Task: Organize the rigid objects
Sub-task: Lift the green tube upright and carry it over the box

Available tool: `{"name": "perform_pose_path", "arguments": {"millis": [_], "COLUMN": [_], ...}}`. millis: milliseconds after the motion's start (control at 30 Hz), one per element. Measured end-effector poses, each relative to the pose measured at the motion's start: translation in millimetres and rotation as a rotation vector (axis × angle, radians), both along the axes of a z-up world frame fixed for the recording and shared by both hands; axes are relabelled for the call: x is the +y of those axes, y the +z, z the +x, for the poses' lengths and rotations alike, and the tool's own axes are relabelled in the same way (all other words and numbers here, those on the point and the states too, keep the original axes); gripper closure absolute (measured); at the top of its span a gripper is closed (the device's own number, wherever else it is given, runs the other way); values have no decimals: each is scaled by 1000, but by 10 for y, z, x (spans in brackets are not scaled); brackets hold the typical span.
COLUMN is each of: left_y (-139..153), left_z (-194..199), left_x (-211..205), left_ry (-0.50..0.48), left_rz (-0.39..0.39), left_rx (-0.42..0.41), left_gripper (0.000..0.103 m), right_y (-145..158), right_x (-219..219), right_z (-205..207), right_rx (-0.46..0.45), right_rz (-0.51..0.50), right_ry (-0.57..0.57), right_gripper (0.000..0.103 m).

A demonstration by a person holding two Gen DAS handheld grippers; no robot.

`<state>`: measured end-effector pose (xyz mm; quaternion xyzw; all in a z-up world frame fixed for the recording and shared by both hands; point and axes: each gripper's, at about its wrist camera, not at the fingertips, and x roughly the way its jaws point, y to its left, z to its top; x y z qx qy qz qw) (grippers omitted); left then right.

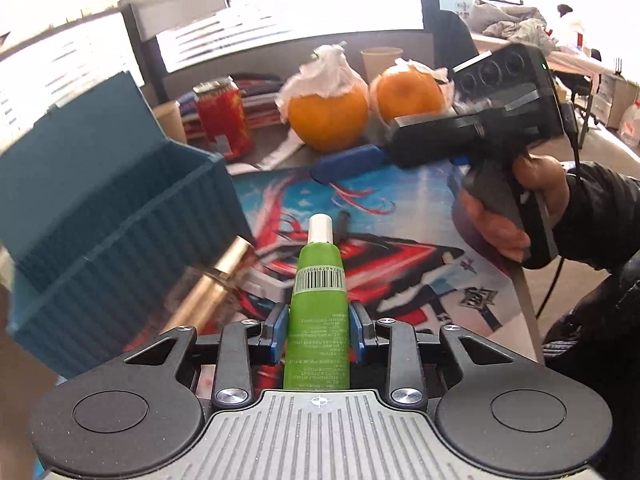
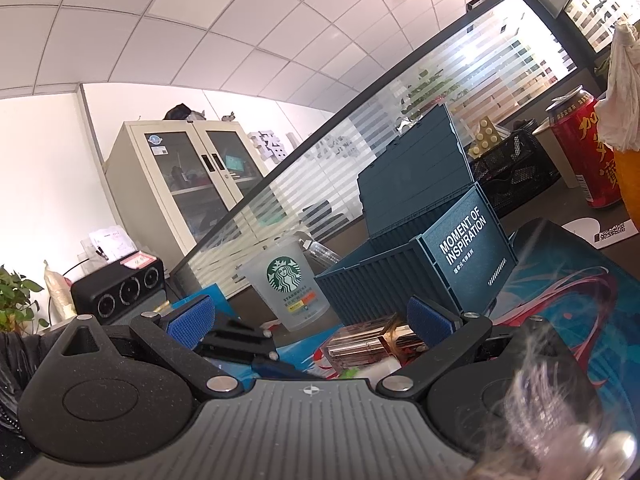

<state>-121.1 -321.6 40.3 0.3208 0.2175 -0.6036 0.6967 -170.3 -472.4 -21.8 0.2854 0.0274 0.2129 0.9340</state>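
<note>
The counter [image 1: 280, 148] carries a colourful printed mat [image 1: 400, 248], a red can [image 1: 224, 116], two oranges [image 1: 328, 116] and a teal box [image 1: 120, 216].

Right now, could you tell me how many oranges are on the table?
2, side by side at the back of the table: one orange beside the red can, the other orange right of it. Others may be hidden.

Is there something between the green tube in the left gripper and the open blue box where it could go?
Nothing visible blocks it. The green tube has open space up to the blue box; a gold cylinder lies lower beside it.
</note>
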Motion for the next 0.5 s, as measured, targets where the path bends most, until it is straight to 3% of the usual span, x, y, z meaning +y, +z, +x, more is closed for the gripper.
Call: {"name": "perform_pose_path", "arguments": {"millis": [500], "left_y": [603], "left_z": [301], "left_x": [-62], "left_ry": [-31], "left_rz": [-7], "left_rx": [-189], "left_gripper": [73], "right_y": [5], "right_x": [-7], "right_z": [-9], "right_rx": [-2], "right_rz": [4], "right_ry": [7], "right_gripper": [0]}}
